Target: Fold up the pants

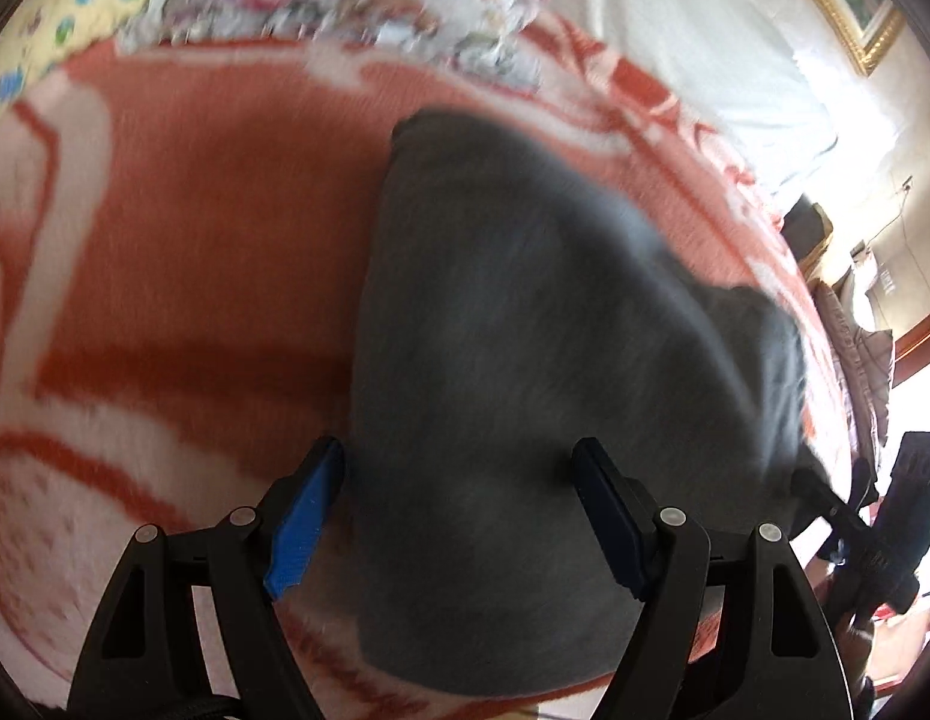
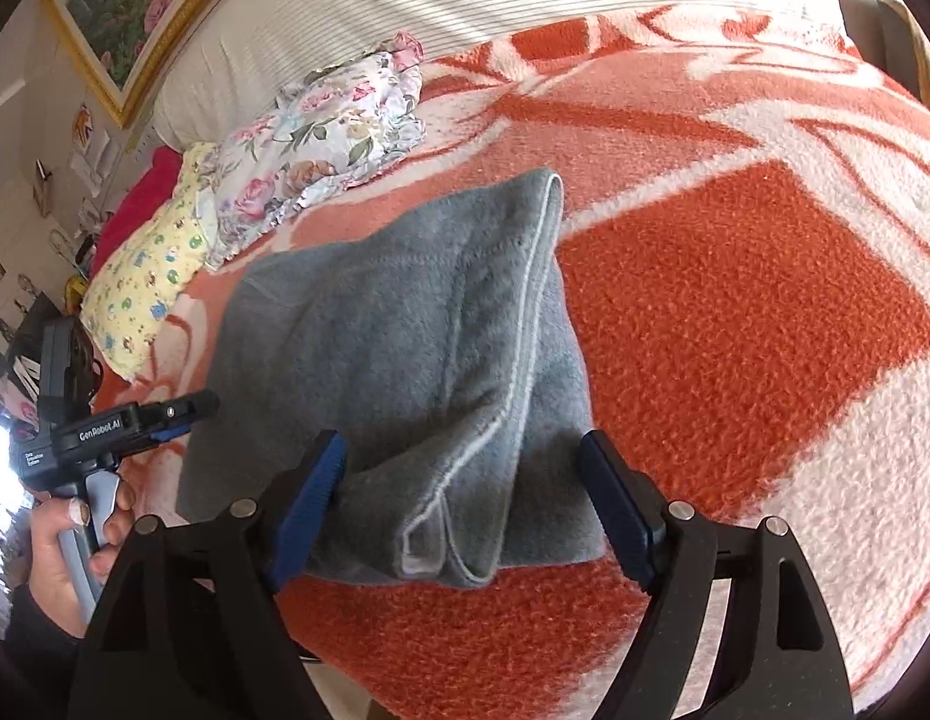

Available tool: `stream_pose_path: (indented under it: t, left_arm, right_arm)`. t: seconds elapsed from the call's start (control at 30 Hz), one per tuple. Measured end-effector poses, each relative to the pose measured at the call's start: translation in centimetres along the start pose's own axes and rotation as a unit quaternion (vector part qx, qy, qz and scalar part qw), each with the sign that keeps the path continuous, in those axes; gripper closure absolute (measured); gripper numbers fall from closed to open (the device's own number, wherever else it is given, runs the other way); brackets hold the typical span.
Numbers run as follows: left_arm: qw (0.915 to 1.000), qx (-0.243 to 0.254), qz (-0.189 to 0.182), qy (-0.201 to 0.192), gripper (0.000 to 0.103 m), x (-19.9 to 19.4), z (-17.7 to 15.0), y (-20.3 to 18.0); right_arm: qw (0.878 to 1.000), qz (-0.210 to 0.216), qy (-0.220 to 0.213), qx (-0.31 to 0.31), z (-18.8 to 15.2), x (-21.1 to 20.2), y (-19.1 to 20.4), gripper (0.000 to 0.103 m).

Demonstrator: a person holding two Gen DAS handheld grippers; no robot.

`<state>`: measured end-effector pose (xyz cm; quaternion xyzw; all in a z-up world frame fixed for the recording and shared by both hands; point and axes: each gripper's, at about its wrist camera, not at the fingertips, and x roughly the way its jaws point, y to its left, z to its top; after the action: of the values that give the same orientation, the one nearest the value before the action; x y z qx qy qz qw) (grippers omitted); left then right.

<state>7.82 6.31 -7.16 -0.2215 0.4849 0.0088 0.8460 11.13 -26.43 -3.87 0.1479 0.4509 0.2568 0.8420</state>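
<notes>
Grey fleece pants [image 2: 405,348] lie folded into a compact bundle on an orange-and-white blanket [image 2: 735,330], with a pale seam running down the top layer. My right gripper [image 2: 465,480] is open, its jaws wide apart over the near end of the bundle, holding nothing. In the left wrist view the pants [image 1: 555,360] look dark and blurred. My left gripper [image 1: 459,492] is open above their near edge, empty. The left gripper also shows in the right wrist view [image 2: 183,414], at the bundle's left side, held by a hand.
A floral cloth [image 2: 327,132] and a yellow patterned cloth [image 2: 147,282] lie at the blanket's far left. A white striped headboard [image 2: 405,6] and a gold-framed picture [image 2: 135,6] stand behind. The right gripper's body [image 1: 885,516] shows at the bed's right edge.
</notes>
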Motion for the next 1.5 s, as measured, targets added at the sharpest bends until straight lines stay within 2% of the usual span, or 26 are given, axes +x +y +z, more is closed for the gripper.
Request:
stream_pose_path:
  t: [0.07,0.2,0.5,0.7,1.03,1.1,1.2,1.37,1.5]
  left_arm:
    - [0.9998,-0.012,-0.012,0.007,0.023,0.5,-1.1,0.7]
    - [0.9994,-0.018,-0.029,-0.005,0.023,0.3,-2.4,1.3]
    - [0.9994,-0.023,-0.026,0.006,0.023,0.9,0.4,0.2]
    - [0.9999,-0.013,0.006,0.002,0.021,1.9,1.3,-1.1]
    - [0.9995,-0.005,0.031,-0.008,0.02,2.3,1.3,-1.9]
    - [0.9995,0.006,0.031,-0.01,0.025,2.3,1.3,-2.2]
    - [0.999,0.027,0.031,-0.016,0.038,2.2,1.1,-3.0]
    - [0.9972,0.056,0.033,-0.037,0.066,1.3,1.0,-4.0]
    - [0.9973,0.048,0.027,-0.048,0.075,0.2,1.0,-3.8]
  right_arm:
    - [1.0,-0.007,0.007,-0.002,-0.3,0.1,-0.3,0.023]
    - [1.0,-0.006,0.022,0.001,-1.1,0.3,-1.0,0.022]
    - [1.0,0.009,0.014,0.014,1.2,1.1,-1.3,0.02]
    - [0.998,0.036,0.02,0.052,2.6,3.3,-2.6,0.018]
    - [0.996,0.063,0.011,0.055,3.0,4.2,-2.3,0.016]
    - [0.997,0.064,0.011,0.052,3.1,4.5,-2.2,0.016]
    - [0.997,0.057,0.012,0.04,3.0,4.8,-1.8,0.019]
    - [0.998,0.054,0.01,0.021,3.0,4.3,-1.0,0.045]
    - [0.999,0.034,-0.008,-0.004,2.9,3.3,0.5,0.056]
